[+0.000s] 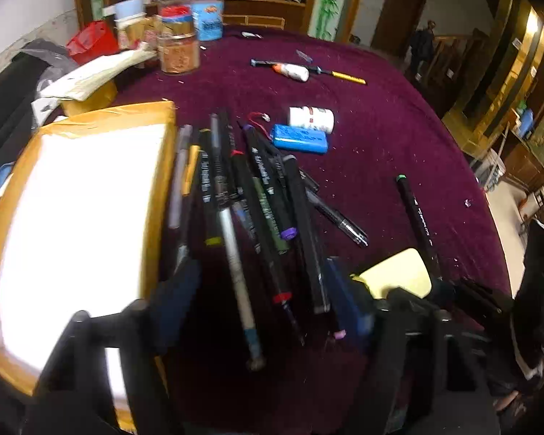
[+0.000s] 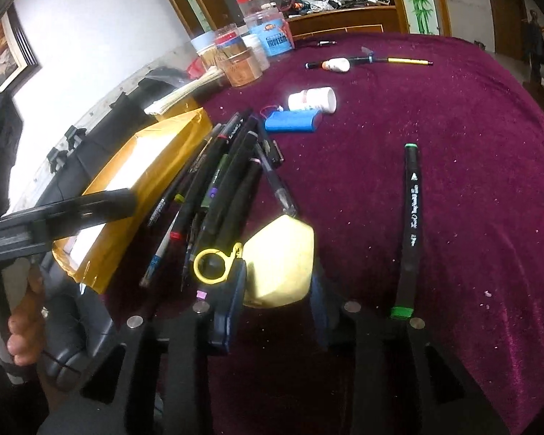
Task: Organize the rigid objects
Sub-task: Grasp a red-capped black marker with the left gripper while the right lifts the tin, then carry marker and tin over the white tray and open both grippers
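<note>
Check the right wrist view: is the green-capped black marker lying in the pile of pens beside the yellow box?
No, the green-capped black marker lies alone on the purple cloth, well apart from the pile of pens.

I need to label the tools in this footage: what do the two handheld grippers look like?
Both are matte black plastic with dark blue pads. The right gripper has round silver studs on its fingers. The left gripper shows bulky black fingers. No cables or sleeves are visible.

We can read no text with certainty. White lettering runs along the green-capped marker right of centre in the right wrist view, and along black markers in the pile mid-frame in the left wrist view, all illegible. The blue-labelled jar near the top carries blurred white characters.
</note>
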`<state>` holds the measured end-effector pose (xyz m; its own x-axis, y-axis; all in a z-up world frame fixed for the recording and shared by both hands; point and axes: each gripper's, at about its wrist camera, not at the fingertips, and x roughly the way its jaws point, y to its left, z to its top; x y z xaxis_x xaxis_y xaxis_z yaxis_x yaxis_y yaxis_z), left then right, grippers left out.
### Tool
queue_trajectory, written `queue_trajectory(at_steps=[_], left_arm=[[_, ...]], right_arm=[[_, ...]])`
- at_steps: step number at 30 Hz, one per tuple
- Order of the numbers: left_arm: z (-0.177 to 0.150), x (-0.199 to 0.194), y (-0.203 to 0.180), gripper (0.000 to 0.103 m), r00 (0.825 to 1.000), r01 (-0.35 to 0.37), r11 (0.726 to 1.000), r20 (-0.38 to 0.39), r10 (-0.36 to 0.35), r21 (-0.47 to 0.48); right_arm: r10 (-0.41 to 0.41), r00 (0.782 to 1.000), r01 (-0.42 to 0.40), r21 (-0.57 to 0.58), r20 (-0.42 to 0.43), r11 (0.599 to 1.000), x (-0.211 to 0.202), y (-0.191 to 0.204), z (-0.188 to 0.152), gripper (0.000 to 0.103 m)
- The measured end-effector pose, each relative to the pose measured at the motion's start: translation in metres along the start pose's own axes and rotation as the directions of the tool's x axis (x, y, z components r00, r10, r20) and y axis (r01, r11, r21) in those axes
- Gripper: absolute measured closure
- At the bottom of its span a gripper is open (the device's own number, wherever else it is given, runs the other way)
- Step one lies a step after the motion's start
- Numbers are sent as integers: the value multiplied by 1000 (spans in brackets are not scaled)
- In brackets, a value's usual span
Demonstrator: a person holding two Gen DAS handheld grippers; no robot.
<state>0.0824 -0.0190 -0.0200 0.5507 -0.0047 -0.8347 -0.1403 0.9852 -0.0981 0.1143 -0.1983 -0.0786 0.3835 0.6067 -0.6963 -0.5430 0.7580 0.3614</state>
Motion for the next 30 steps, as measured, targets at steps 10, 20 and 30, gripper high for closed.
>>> queue_trajectory(at_steps=[10,20,30], left_arm=[[-2,46,-6,89,994,-74,996,-79,78,50],[-17,12,29,90,1000,10,997,27,-8,-78],[-28,-33,65,90,990,88,981,124,-67,-176]], right_arm=[[25,1000,-25,4,-11,1000,7,1,1,74],[8,999,-10,51,50,999,-4,12,11,82],[-7,994,3,30,109,1000,-22,41,30,83]])
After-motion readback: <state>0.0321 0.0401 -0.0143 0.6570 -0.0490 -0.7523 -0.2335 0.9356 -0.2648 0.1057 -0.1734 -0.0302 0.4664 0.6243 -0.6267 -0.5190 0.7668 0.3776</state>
